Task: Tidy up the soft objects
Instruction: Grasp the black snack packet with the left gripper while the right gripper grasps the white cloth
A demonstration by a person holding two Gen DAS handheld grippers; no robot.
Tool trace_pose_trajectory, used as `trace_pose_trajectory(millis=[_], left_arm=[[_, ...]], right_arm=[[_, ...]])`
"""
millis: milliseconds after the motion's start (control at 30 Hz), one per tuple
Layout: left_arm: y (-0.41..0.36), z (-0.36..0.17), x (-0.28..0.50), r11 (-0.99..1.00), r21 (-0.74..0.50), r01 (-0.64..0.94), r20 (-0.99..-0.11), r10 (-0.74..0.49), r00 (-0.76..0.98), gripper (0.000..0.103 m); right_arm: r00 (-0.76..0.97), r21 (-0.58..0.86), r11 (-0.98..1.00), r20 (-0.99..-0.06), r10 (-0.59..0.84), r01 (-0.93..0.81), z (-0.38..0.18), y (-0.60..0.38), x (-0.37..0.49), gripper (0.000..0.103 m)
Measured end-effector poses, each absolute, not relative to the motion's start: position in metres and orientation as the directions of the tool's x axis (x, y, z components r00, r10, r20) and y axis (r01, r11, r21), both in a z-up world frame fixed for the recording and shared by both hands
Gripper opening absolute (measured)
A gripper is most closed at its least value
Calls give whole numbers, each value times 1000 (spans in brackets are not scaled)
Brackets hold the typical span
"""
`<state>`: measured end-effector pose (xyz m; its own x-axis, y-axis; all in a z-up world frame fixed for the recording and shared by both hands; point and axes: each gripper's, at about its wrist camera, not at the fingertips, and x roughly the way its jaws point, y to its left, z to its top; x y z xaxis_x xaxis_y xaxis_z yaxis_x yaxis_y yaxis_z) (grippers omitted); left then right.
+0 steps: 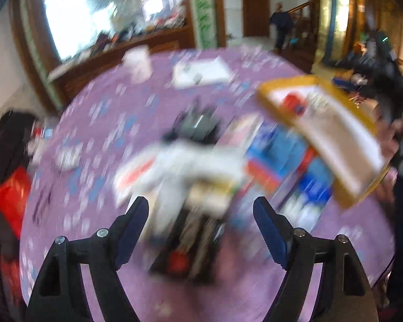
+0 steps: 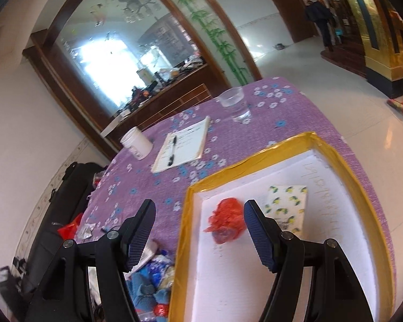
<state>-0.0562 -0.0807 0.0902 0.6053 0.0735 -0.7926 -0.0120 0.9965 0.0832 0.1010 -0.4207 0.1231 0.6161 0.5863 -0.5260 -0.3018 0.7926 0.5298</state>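
A white foam box with a yellow taped rim [image 2: 255, 161] stands on the purple flowered tablecloth [image 2: 153, 185]. In it lie a crumpled red plastic bag [image 2: 225, 221] and a tissue pack with a lemon print [image 2: 287, 206]. My right gripper [image 2: 198, 230] is open and empty, above the box's near left corner. A pile of soft items in blue and white [image 2: 153, 273] lies left of the box. The left wrist view is blurred: my left gripper [image 1: 201, 228] is open above a heap of white and blue packs [image 1: 201, 171], with the box [image 1: 322, 134] at the right.
A notepad with a pen [image 2: 182, 145], a white jar [image 2: 137, 142] and a glass of water [image 2: 233, 104] stand at the table's far side. A black bag [image 2: 67, 190] lies on the floor at left. A person [image 2: 319, 18] stands in the far doorway.
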Motion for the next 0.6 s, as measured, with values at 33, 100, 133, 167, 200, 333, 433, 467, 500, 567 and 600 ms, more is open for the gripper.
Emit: trace_pose_trajectory(millis=[33,100,133,167,200,333,433,467,500,567,600], left_arm=[[-71,80,-60,997,67,-36,-808,76,585,79],[-58,62,-62,998,27,-64,-836,58,546,79],[-56,55,-64,997,18,-73,-840,54,540,79],[-57,51,-63,997,13,-74,-840,51,540,79],[-61,47,-58,998,11,-65,-840,45,541,79],[-81,35,-43,997,56,-46,-839,72,539,77],[-91,20,-34,989,133,-67,-845,149,514,56],[-89,17,-35,987,138,-77,-843,158,514,54],[-86,17,-38,990,116,-85,-840,143,524,52],[-78,19,-46,993,72,-98,-831,114,544,50],[-74,21,-51,994,50,-100,-826,98,555,49]], right_arm=[[609,531,786,-521,598,-317,124,-417,100,72],[597,516,777,-512,618,-362,126,-405,94,72],[593,503,774,-508,625,-384,127,-399,90,72],[583,490,768,-505,636,-413,128,-390,85,72],[571,479,760,-504,648,-439,128,-384,82,72],[506,450,716,-508,697,-534,126,-357,69,72],[439,423,664,-516,736,-616,124,-332,55,73],[422,418,650,-518,744,-635,123,-327,51,73],[392,411,624,-519,759,-665,122,-319,45,73],[327,413,561,-512,794,-717,121,-305,35,73],[300,422,540,-512,805,-728,120,-299,31,73]])
